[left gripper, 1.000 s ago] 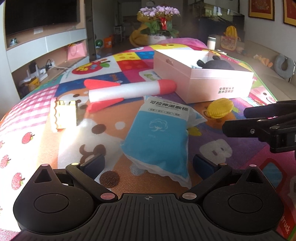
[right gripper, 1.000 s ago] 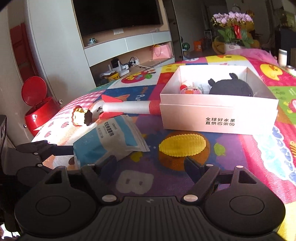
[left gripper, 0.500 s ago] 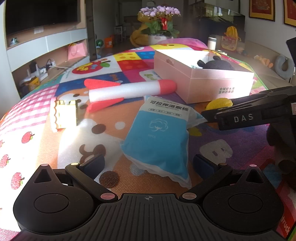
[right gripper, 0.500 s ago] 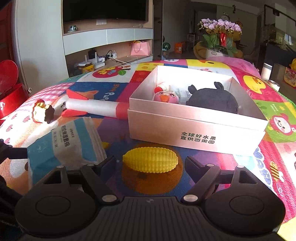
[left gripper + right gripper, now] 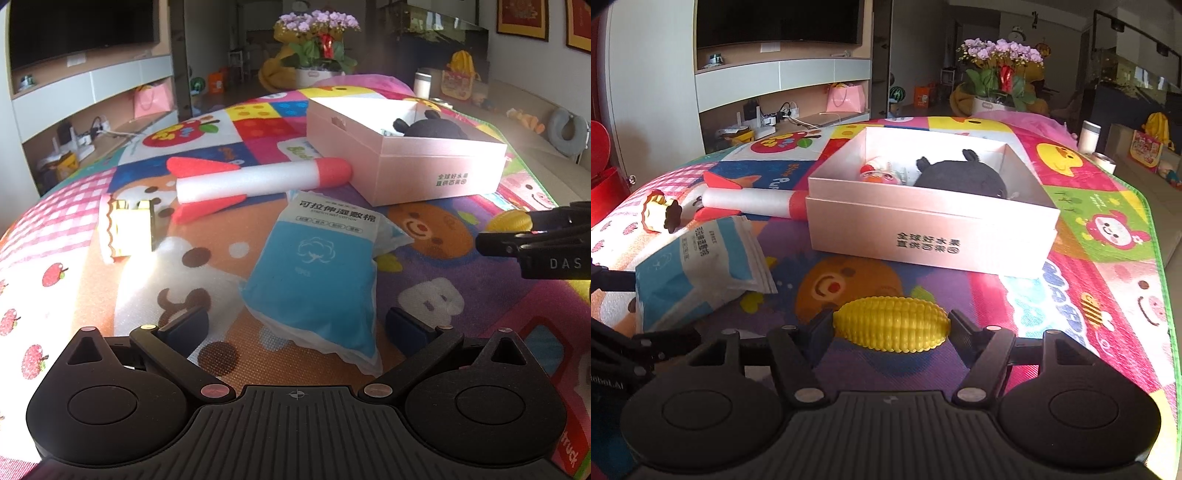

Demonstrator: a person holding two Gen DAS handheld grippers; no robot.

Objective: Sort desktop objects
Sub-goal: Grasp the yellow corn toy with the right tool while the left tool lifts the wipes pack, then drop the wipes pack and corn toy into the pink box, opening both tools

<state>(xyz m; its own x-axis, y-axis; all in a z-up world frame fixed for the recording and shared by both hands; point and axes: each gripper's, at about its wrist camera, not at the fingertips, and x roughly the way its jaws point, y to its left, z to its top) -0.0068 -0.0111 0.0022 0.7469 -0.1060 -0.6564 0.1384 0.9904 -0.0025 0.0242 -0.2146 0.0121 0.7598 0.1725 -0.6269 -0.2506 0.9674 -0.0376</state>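
Observation:
A yellow corn toy (image 5: 892, 328) lies on the colourful play mat. My right gripper (image 5: 890, 329) straddles it, and its closing jaws meet both ends of the corn. In the left wrist view that gripper (image 5: 517, 236) reaches in from the right, with the corn (image 5: 509, 220) at its tips. My left gripper (image 5: 295, 326) is open over the near end of a blue wet-cotton pack (image 5: 314, 280), pads apart from it. An open pink box (image 5: 923, 236) holds a black plush (image 5: 960, 177) and a small pink toy (image 5: 882, 175).
A white foam rocket with red fins (image 5: 258, 181) lies left of the box. A small yellow figure (image 5: 127, 229) stands near the mat's left side. The mat's green edge (image 5: 1152, 258) runs close on the right. A flower pot (image 5: 997, 81) is beyond the mat.
The right gripper has come forward and down over the corn, and its jaws have narrowed onto the corn's ends. The left gripper and the pack have stayed put.

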